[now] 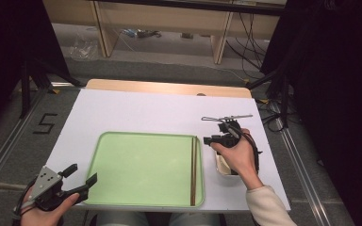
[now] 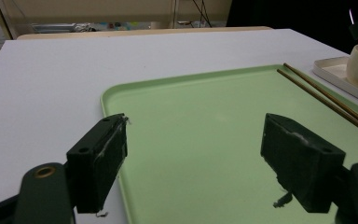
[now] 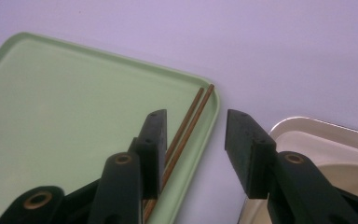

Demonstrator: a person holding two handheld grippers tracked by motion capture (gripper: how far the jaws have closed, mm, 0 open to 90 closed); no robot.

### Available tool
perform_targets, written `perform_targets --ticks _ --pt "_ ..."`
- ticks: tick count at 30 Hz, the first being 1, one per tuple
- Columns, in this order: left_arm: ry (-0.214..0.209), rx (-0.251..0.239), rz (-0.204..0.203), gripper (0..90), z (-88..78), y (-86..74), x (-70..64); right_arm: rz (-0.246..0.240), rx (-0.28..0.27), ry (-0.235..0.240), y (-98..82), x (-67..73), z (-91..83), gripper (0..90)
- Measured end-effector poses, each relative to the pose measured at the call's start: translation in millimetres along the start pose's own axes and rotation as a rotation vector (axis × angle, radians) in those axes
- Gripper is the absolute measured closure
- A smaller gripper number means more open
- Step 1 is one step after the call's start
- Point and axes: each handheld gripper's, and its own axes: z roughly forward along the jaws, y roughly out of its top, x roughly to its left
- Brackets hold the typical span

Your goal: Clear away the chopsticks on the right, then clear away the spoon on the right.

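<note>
High view: chopsticks (image 1: 193, 169) at the green tray's (image 1: 136, 169) three o'clock edge, right gripper (image 1: 216, 140) released above, left gripper (image 1: 81, 178) likewise spread, empty.

The pale green rectangular plastic tray (image 1: 141, 169) looks smooth with a soft sheen. At its 3 o'clock edge lie two thin brown wooden chopsticks (image 1: 193, 169), matt. The white table sheet (image 1: 136, 113) looks matt, like paper.

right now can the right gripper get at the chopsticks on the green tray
Probably yes. The right gripper hangs open just above the chopsticks, which lie along the right edge of the green tray, with nothing over them. The white dish sits off to the side.
</note>
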Motion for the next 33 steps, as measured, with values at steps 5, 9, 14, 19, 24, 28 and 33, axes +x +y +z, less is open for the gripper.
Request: perform_targets --ticks 5,9,14,19,24,28,33 --pt "0.001 0.004 0.000 22.2 1.0 0.6 -0.7 -0.012 -0.031 0.011 -3.5 -7.4 -11.2 59.9" --pt "-0.001 0.005 -0.001 22.2 1.3 0.6 -0.5 0.037 -0.039 -0.006 -3.4 -13.8 -22.6 60.3" --pt "-0.004 0.011 -0.007 22.1 0.9 -0.1 0.2 0.066 -0.086 -0.021 0.1 -20.6 -38.8 60.9" --pt "-0.007 0.011 -0.011 22.1 1.9 -0.3 0.6 0.105 -0.121 -0.024 1.3 -38.1 -47.4 61.2" --pt "-0.005 0.013 -0.015 22.0 1.8 -0.6 0.9 0.163 -0.128 -0.053 2.2 -51.3 -54.4 61.2" --pt "-0.006 0.006 -0.017 22.0 0.9 -1.1 0.8 0.173 -0.127 -0.061 2.6 -56.5 -54.9 61.2" --pt "0.003 0.007 -0.021 22.0 -0.3 -1.1 1.5 0.131 -0.133 -0.075 2.1 -63.3 -49.7 60.8"
